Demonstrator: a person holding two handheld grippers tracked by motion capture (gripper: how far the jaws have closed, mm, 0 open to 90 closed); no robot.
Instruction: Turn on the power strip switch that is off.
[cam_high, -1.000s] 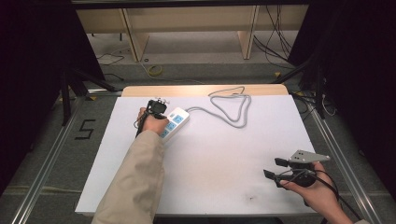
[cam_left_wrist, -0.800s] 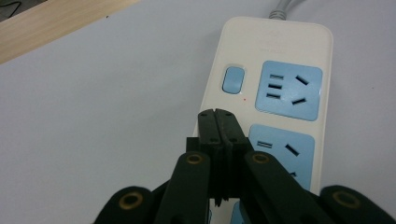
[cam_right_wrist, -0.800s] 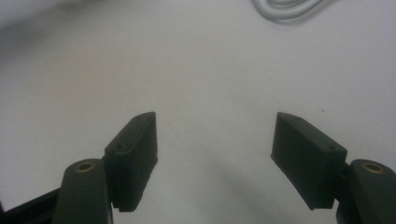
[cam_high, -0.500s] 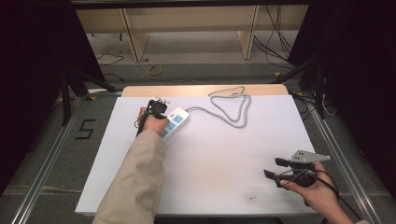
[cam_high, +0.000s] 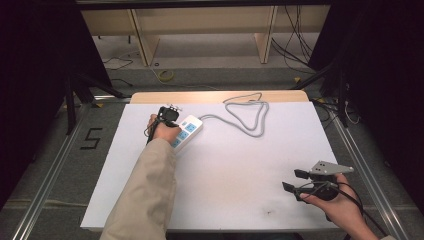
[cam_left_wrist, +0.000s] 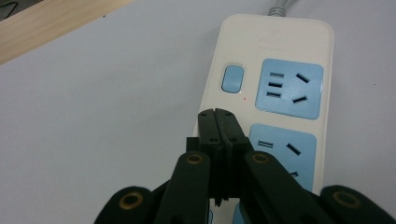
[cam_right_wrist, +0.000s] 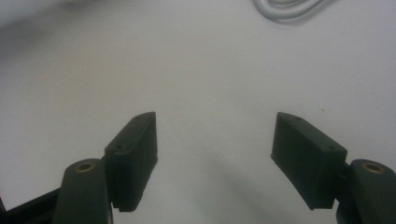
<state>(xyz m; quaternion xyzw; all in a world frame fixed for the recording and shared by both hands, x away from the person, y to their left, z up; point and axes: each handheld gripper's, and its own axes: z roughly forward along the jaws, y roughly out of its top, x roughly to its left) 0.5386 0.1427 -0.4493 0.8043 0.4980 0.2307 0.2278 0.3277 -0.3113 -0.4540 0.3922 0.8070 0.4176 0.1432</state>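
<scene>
blue switch (cam_left_wrist: 232, 78) on power strip (cam_left_wrist: 275, 56) beyond closed left tool (cam_left_wrist: 217, 122)

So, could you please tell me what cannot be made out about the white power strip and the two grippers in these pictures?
- White power strip with blue sockets: its near end is hidden behind the shut left gripper in the left gripper view; the embossed lettering at its far end is too faint to read.
- High view: the left hand covers part of the strip.
- Grey cable: cut off by the top edge in the right gripper view; no plug is visible.
- Right gripper: open above bare table.
</scene>
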